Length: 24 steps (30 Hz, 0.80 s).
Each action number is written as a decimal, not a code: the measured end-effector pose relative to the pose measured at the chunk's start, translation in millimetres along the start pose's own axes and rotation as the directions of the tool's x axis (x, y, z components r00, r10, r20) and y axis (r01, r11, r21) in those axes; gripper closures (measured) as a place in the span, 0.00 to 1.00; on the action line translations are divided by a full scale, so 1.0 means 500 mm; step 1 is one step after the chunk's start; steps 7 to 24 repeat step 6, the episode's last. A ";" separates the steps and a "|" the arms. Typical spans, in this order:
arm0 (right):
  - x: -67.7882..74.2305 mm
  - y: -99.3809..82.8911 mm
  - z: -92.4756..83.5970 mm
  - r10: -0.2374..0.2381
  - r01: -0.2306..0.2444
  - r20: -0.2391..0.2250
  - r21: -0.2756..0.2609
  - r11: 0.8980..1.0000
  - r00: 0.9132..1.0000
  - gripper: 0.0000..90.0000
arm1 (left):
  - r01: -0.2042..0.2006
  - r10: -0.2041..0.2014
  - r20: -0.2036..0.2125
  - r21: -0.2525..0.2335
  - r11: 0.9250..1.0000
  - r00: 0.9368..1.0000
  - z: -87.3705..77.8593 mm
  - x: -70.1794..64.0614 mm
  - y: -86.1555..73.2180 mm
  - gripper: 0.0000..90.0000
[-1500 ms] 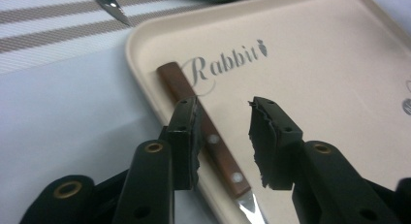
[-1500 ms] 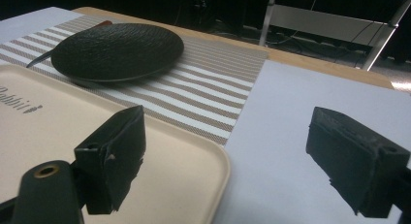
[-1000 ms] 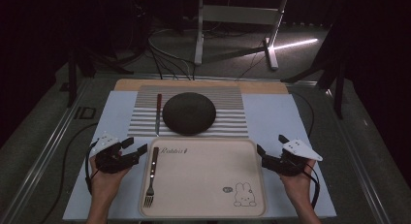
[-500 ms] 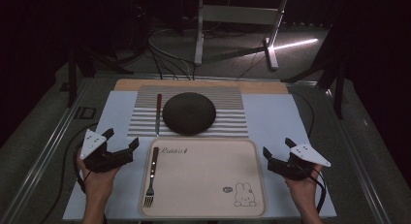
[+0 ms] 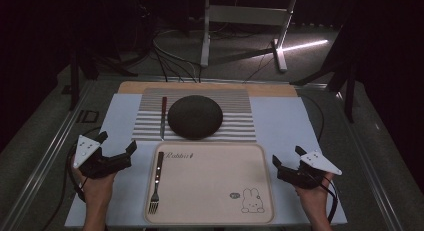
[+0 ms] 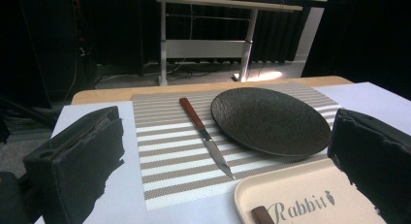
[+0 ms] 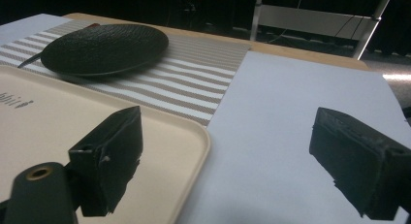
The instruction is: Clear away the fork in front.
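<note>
Both grippers are wide open and empty, left gripper (image 5: pixel 119 156) just beside the tray (image 5: pixel 210 217) where the fork (image 5: pixel 155 183) lies, right gripper (image 5: pixel 286 166) off its other edge, so I'd guess a sloppy reach bumps the tray and slides the fork.

We see a surface (image 5: pixel 280 90) with a wooden top showing along its far edge, at 12 o'clock. A pale blue-white sheet (image 5: pixel 285 126) covers most of it. On that sheet, toward 12 o'clock, lies a striped placemat (image 5: pixel 240 122), its far edge reaching the bare wood. Just beside it toward 6 o'clock sits a cream tray (image 5: pixel 215 183) printed with "Rabbit" and a small rabbit drawing. Bare sheet shows at 3 and 9 o'clock of the tray.
</note>
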State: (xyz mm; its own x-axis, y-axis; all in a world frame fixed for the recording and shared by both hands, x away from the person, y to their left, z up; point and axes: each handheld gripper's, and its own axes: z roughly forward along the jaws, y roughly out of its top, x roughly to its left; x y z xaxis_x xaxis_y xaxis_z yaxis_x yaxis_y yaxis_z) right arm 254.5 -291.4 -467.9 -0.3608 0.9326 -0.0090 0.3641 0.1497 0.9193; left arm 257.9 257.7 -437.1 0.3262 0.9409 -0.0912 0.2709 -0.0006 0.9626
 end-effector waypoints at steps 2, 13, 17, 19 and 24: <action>-0.001 -0.001 0.000 0.003 -0.003 0.001 0.001 1.000 1.000 0.12 | 0.001 -0.001 -0.002 0.004 1.000 1.000 0.001 0.000 -0.002 0.00; -0.003 -0.001 -0.001 0.002 -0.002 0.013 -0.003 1.000 1.000 0.12 | 0.003 -0.003 -0.008 0.004 1.000 1.000 0.001 0.001 -0.003 0.00; -0.003 -0.001 -0.001 0.002 -0.002 0.013 -0.003 1.000 1.000 0.12 | 0.003 -0.003 -0.008 0.004 1.000 1.000 0.001 0.001 -0.003 0.00; -0.003 -0.001 -0.001 0.002 -0.002 0.013 -0.003 1.000 1.000 0.12 | 0.003 -0.003 -0.008 0.004 1.000 1.000 0.001 0.001 -0.003 0.00; -0.003 -0.001 -0.001 0.002 -0.002 0.013 -0.003 1.000 1.000 0.12 | 0.003 -0.003 -0.008 0.004 1.000 1.000 0.001 0.001 -0.003 0.00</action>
